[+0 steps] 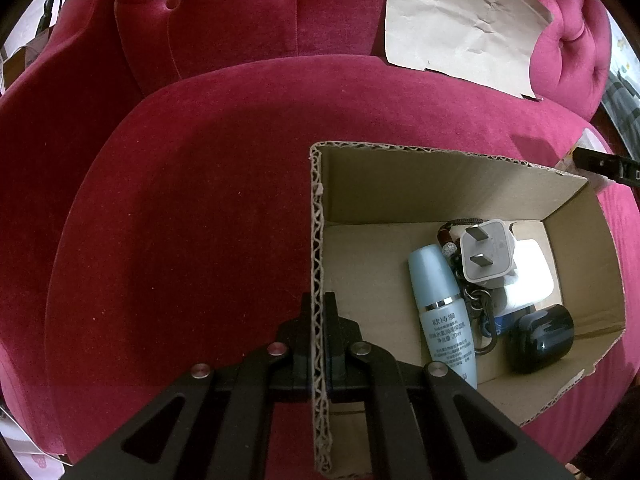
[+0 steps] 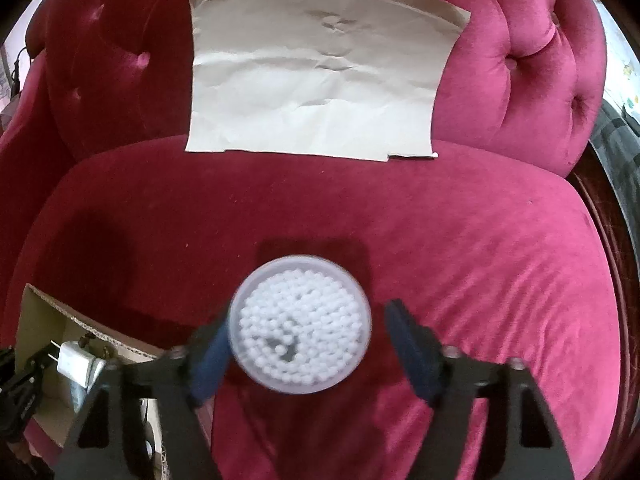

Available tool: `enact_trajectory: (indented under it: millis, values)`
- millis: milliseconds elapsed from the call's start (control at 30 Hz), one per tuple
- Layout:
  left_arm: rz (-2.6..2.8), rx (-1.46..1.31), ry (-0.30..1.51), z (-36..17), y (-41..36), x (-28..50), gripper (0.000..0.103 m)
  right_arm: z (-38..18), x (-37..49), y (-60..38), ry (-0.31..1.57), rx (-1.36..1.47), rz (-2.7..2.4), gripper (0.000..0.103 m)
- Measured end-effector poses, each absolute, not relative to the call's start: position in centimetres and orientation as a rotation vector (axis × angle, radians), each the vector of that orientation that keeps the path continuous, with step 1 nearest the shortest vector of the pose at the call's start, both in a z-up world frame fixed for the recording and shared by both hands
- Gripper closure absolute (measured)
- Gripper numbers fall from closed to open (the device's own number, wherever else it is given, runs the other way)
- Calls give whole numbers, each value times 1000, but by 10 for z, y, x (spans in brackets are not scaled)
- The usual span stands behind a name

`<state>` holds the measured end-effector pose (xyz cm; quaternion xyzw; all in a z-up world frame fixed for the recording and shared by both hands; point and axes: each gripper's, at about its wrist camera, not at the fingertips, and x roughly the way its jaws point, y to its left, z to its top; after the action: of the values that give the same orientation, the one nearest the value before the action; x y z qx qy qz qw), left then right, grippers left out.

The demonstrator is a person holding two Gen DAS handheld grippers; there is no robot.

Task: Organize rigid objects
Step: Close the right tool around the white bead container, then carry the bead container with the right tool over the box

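Observation:
My left gripper is shut on the left wall of an open cardboard box standing on the red sofa seat. Inside the box lie a pale blue cosmetic bottle, a white plug adapter, a dark keychain and a round black case. In the right wrist view, my right gripper is open around a round clear container of white beads on the seat; its left finger is close to the container, the right finger stands apart. The box shows at the lower left there.
A creased sheet of brown paper leans on the tufted sofa backrest. The red seat cushion spreads wide around the container. The right gripper's black tip shows beyond the box's far right corner.

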<state>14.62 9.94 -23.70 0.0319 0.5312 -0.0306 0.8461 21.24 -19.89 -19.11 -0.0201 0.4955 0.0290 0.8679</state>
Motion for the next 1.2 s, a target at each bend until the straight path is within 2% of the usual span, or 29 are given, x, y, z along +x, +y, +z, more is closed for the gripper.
enact_trajectory:
  millis: [33,567,1200]
  values:
    - [-64,68,1121,-237,99,146,100,-190,211,-197,1027,-39,73,41]
    - [-64,67,1122,-237,99,147,100,-179,203,-193,1015,-71,50,41]
    - [-63,67,1118,-236,100,146,100,-124,171,-161,985,-115,100,41]
